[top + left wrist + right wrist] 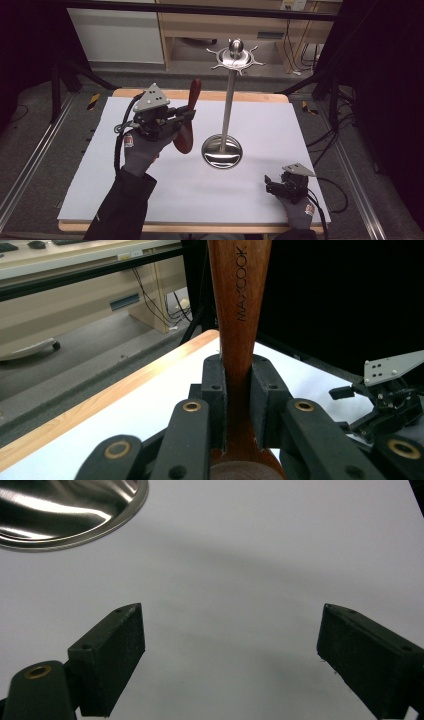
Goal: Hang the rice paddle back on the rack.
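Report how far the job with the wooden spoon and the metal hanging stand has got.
Done: the left gripper has the wooden spoon clamped by its handle and lifted off the white table. In hand: the spoon is held tilted beside the metal stand, apart from it. Left, probably: hanging it on a top hook; none carries anything. The right gripper rests open, empty.

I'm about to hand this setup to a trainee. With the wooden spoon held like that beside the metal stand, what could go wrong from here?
1. The left gripper clamps the wooden spoon on its narrow neck, so the spoon could pivot or slip.
2. The utensil stand is tall on a small round base; a knock from the spoon might tip it.
3. The right gripper rests open, away from the stand, so nothing steadies it.
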{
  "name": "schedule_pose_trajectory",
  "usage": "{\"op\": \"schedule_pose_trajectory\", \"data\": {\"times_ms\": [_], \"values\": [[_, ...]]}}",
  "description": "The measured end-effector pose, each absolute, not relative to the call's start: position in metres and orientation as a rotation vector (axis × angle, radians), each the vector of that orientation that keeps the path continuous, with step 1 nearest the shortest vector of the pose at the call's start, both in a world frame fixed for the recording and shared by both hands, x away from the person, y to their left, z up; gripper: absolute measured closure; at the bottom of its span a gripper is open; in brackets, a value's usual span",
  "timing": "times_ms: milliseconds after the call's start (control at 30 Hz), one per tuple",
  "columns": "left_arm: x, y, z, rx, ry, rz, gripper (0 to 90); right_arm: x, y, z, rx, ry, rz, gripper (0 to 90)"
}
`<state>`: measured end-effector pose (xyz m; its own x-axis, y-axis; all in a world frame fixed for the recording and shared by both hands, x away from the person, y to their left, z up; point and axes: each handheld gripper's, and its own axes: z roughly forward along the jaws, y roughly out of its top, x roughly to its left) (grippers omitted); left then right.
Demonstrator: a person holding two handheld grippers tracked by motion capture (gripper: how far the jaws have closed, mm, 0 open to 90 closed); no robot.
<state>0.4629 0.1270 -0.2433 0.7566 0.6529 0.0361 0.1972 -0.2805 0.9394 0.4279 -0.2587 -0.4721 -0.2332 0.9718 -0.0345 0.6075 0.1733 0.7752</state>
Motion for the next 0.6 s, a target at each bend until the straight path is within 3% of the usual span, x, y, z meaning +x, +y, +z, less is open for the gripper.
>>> {"op": "schedule_pose_trajectory", "data": {"times_ms": [600], "values": [[0.474, 0.115, -0.229, 1.825, 0.652, 0.504, 77.9, 0.428, -0.259, -0.472, 1.482, 1.917, 0.882, 12.1]]}}
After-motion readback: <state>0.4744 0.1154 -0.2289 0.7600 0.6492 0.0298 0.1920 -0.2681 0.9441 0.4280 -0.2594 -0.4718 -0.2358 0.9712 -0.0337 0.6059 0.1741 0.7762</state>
